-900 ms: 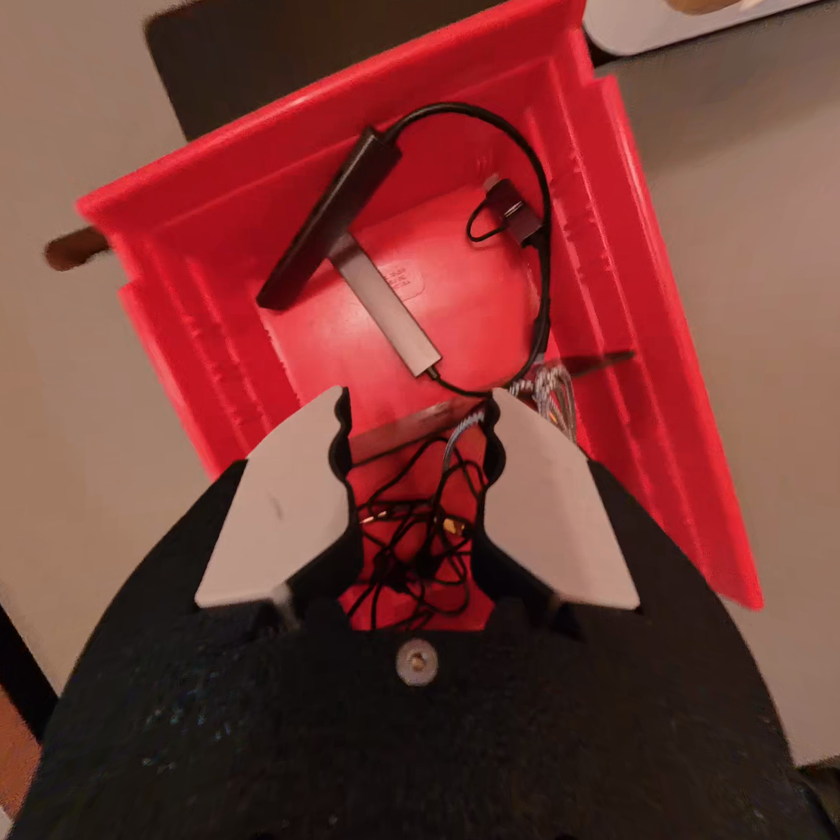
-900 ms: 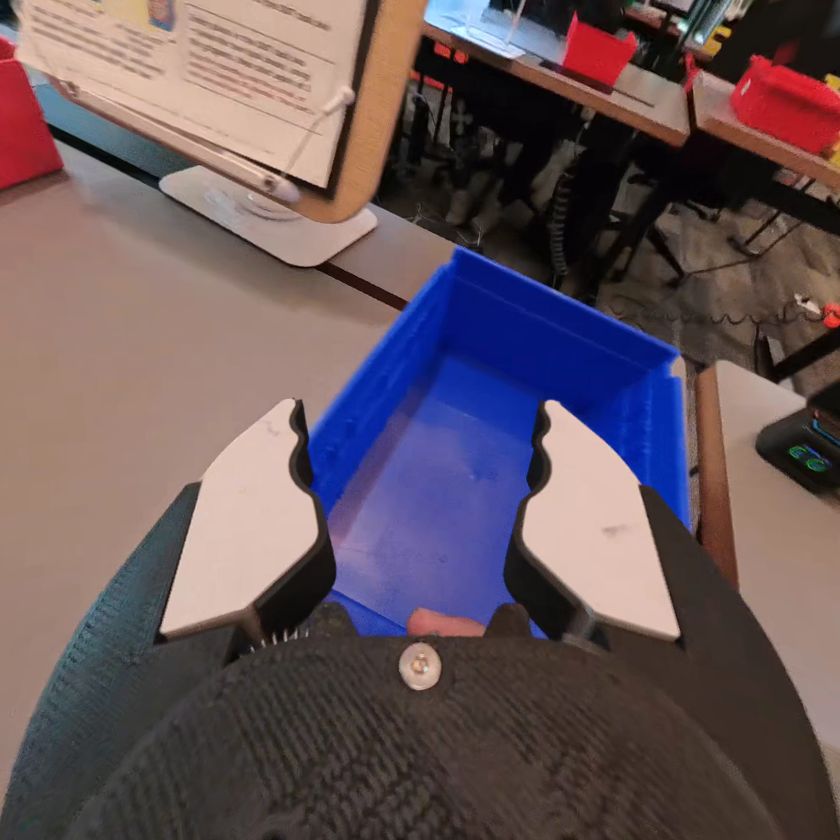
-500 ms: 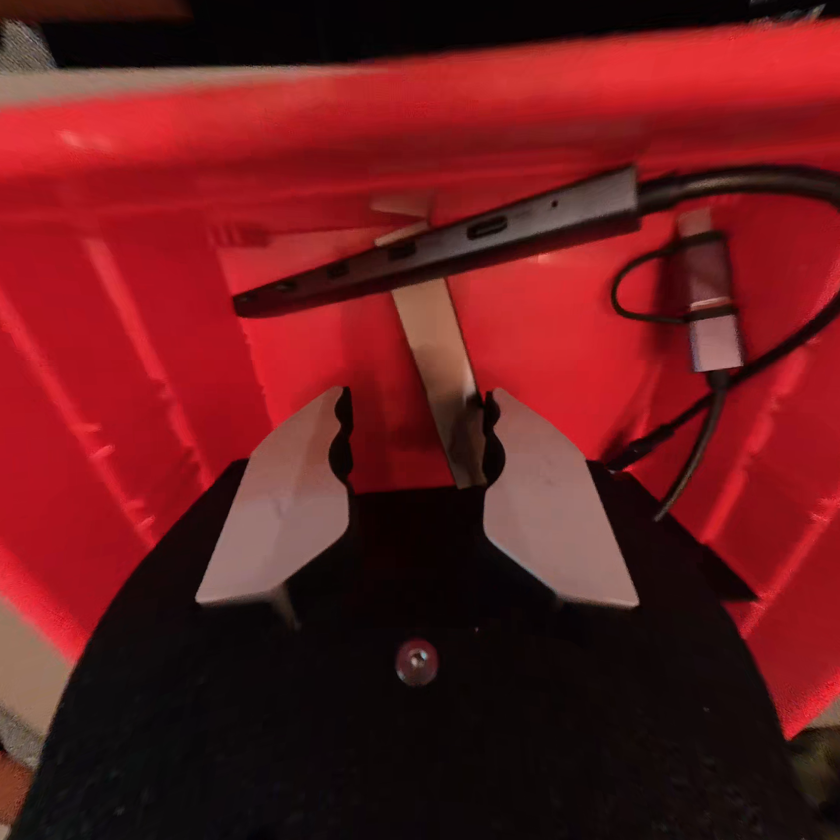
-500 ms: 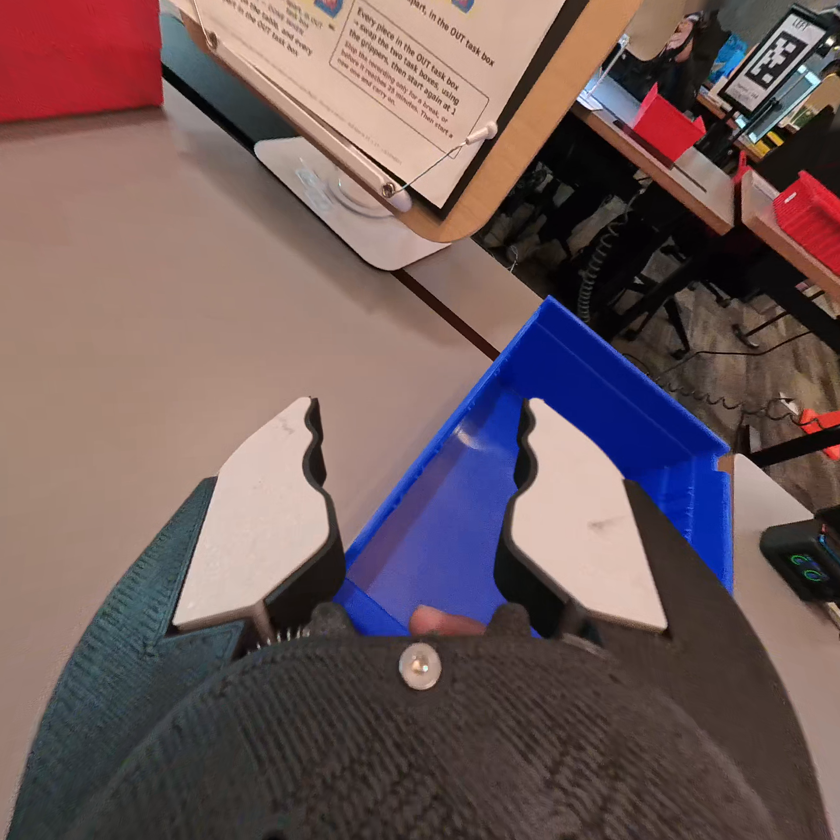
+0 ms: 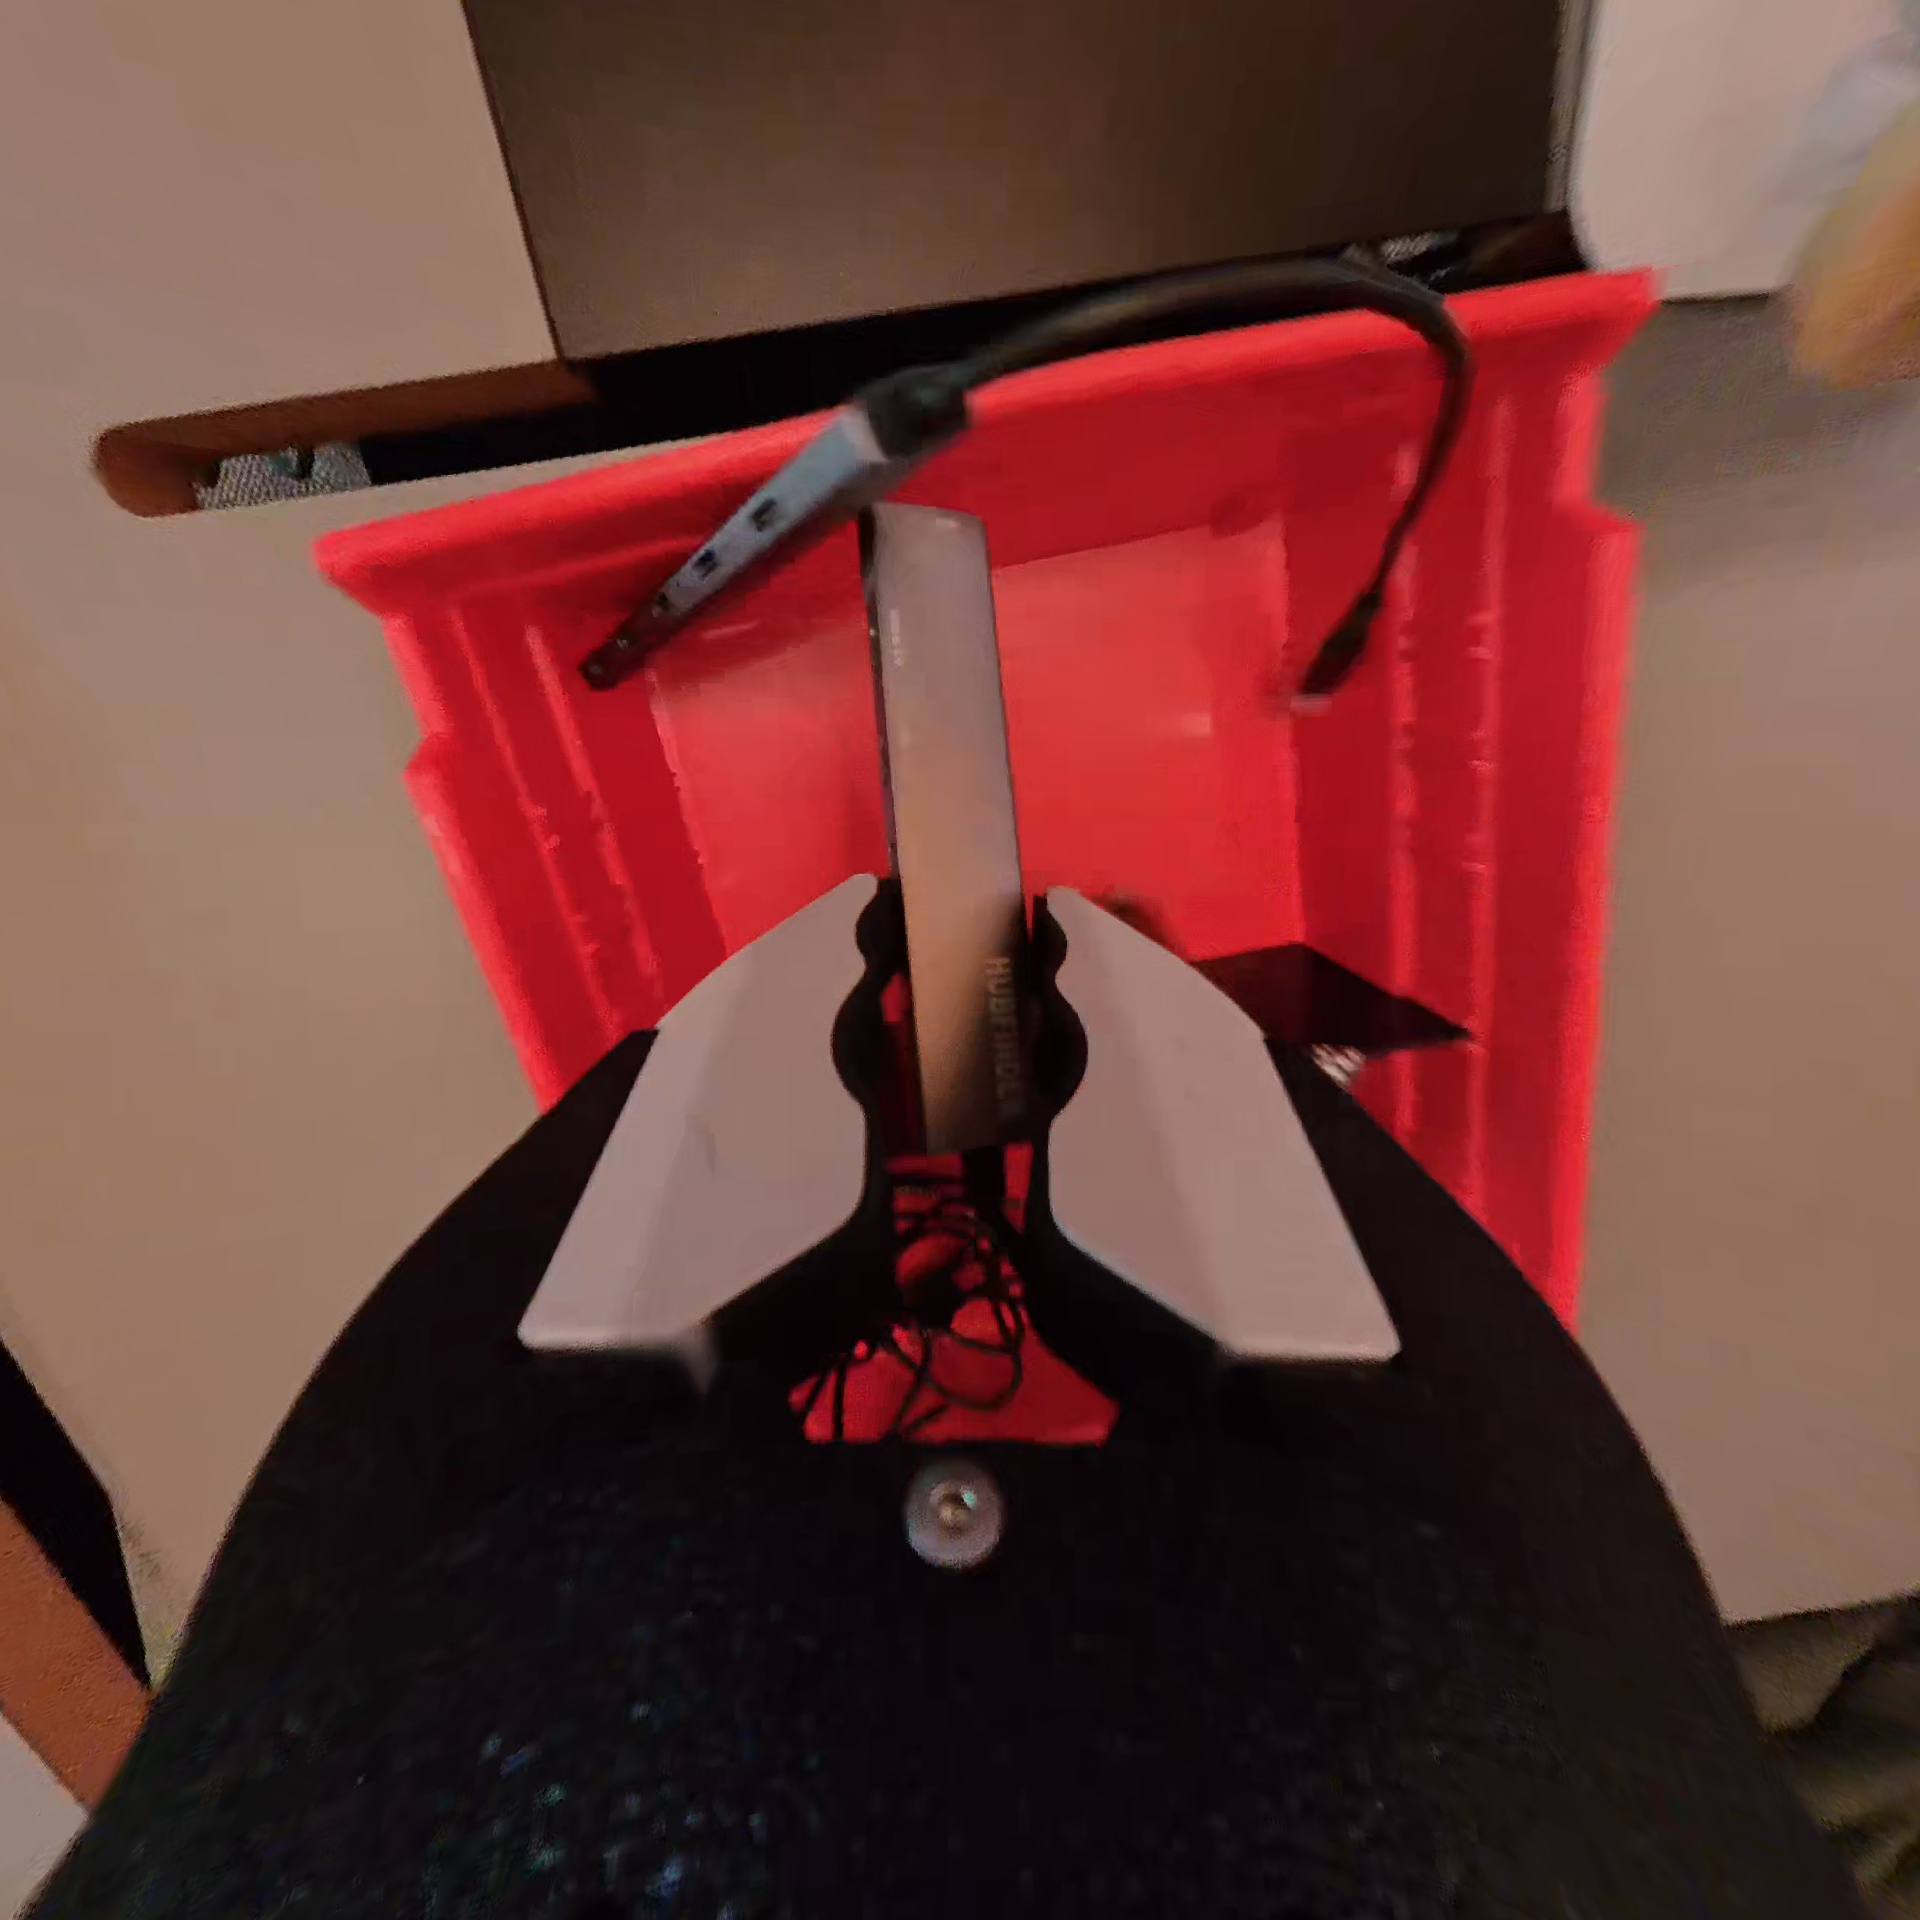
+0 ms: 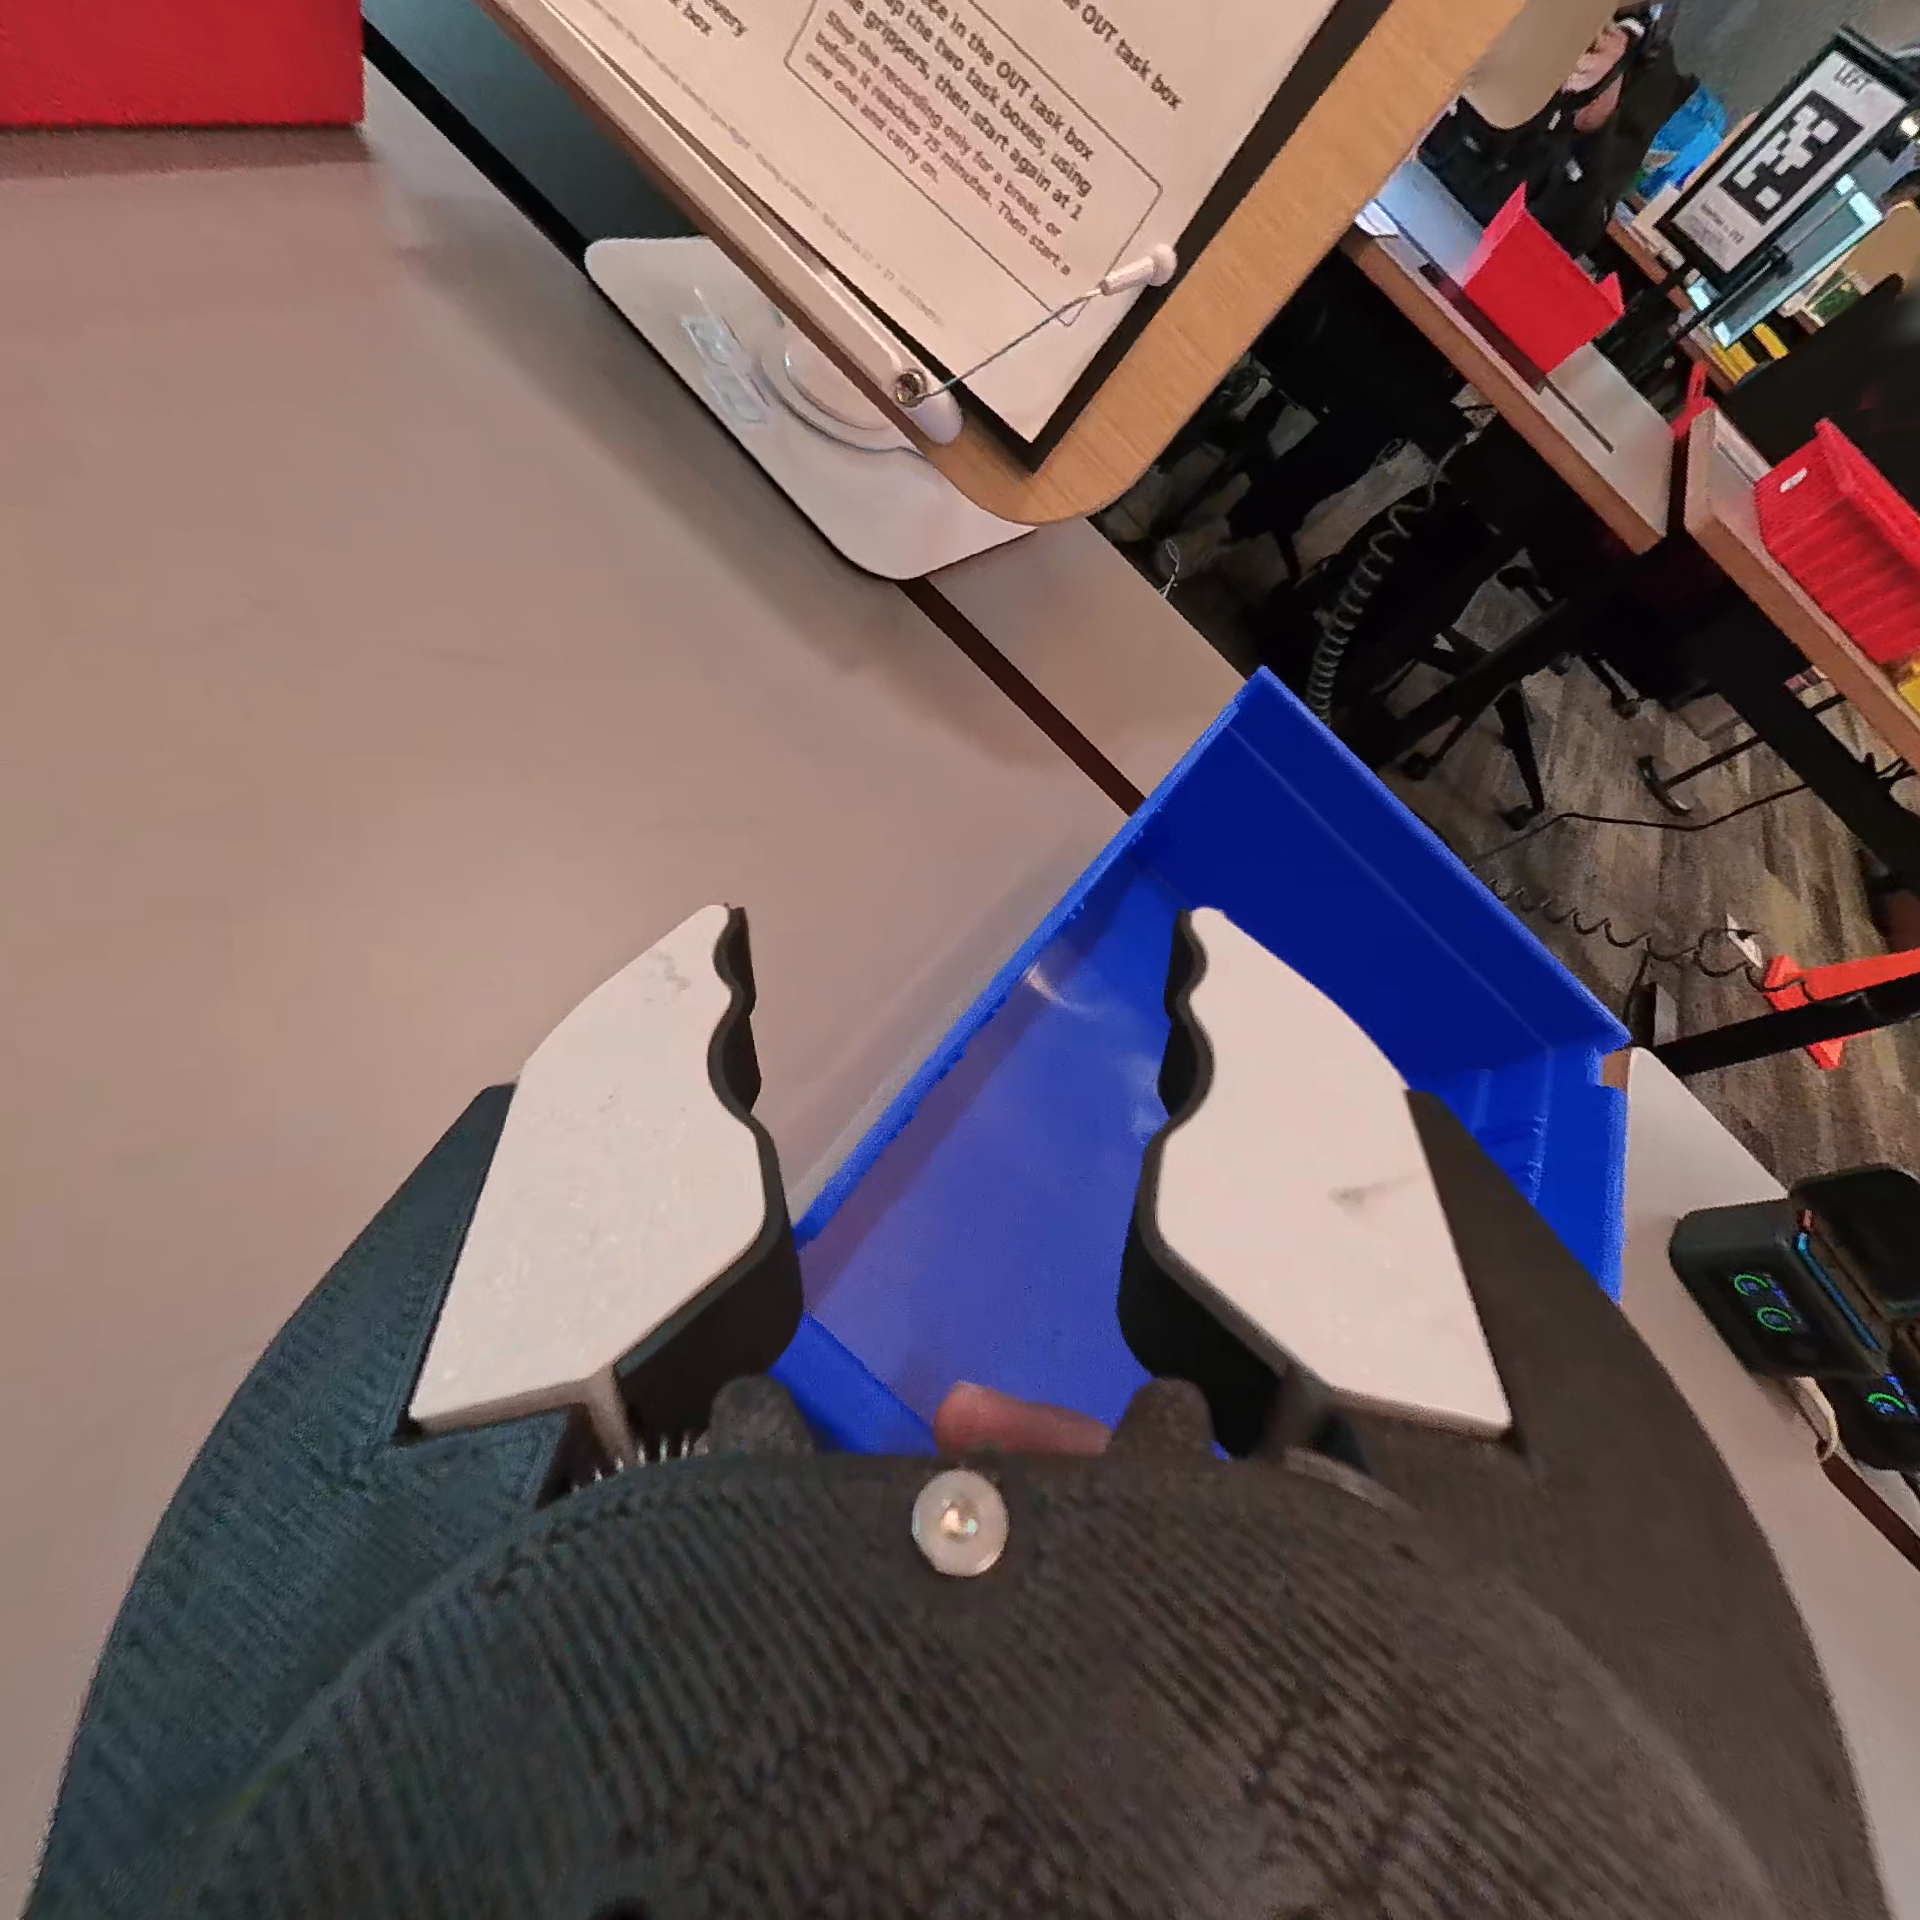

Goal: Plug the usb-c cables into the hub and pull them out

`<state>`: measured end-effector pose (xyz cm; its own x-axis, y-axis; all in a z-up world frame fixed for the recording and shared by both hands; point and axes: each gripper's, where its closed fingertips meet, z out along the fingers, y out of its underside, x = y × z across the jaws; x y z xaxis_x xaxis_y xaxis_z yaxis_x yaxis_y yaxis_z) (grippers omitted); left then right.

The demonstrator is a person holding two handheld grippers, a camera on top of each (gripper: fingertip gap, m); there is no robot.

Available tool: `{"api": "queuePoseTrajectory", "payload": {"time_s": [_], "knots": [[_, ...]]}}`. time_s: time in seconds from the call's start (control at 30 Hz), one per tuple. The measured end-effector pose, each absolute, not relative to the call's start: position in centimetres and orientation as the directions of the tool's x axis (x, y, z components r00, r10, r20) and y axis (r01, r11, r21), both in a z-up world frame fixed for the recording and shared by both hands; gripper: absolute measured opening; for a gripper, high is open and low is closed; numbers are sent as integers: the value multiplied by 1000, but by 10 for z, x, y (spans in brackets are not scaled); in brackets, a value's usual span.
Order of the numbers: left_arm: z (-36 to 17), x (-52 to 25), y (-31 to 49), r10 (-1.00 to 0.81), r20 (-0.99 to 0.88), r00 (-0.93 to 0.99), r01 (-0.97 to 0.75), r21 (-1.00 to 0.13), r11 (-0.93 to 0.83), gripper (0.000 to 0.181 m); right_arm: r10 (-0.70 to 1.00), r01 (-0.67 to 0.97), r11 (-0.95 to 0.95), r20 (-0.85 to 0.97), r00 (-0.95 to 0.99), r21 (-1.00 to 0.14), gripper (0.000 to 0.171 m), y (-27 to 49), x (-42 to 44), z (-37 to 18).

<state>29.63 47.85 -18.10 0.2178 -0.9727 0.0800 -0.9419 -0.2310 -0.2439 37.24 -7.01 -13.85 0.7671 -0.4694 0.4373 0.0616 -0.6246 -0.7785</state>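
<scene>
Grey tabletop (image 6: 312,623), red bin (image 5: 1455,831) at its far edge, blue bin (image 6: 1351,883) at its right corner.
My left gripper (image 5: 956,914) is clenched on the flat hub (image 5: 940,790), long axis pointing straight ahead above the red bin; a second hub (image 5: 748,530) and tangled cables (image 5: 956,1299) are there too. My right gripper (image 6: 961,920), released and empty, hovers over the blue bin, well apart.
</scene>
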Motion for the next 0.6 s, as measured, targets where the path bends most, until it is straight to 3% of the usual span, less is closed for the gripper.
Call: {"api": "queuePoseTrajectory", "payload": {"time_s": [0.17, 0.23, 0.33, 0.47, 0.6], "knots": [[-126, 277, 471, -977, 114, 181, -944, -258, -205, 24, -452, 56, -634, 428, 783, -772, 76, -68, 371, -145], [-110, 266, 453, -967, 208, 144, -949, -248, -194, 24, -449, 56, -626, 418, 790, -778, 76, -66, 370, -145], [-83, 257, 427, -954, 298, 35, -934, -329, -138, 24, -442, 68, -588, 390, 808, -806, 75, -55, 363, -141], [-44, 237, 353, -870, 413, -271, -868, -495, 36, 24, -410, 126, -461, 337, 847, -878, 76, -29, 345, -123], [-36, 195, 259, -694, 428, -579, -749, -616, 245, 24, -205, 166, -203, 207, 957, -965, 82, 12, 290, -98]]}}
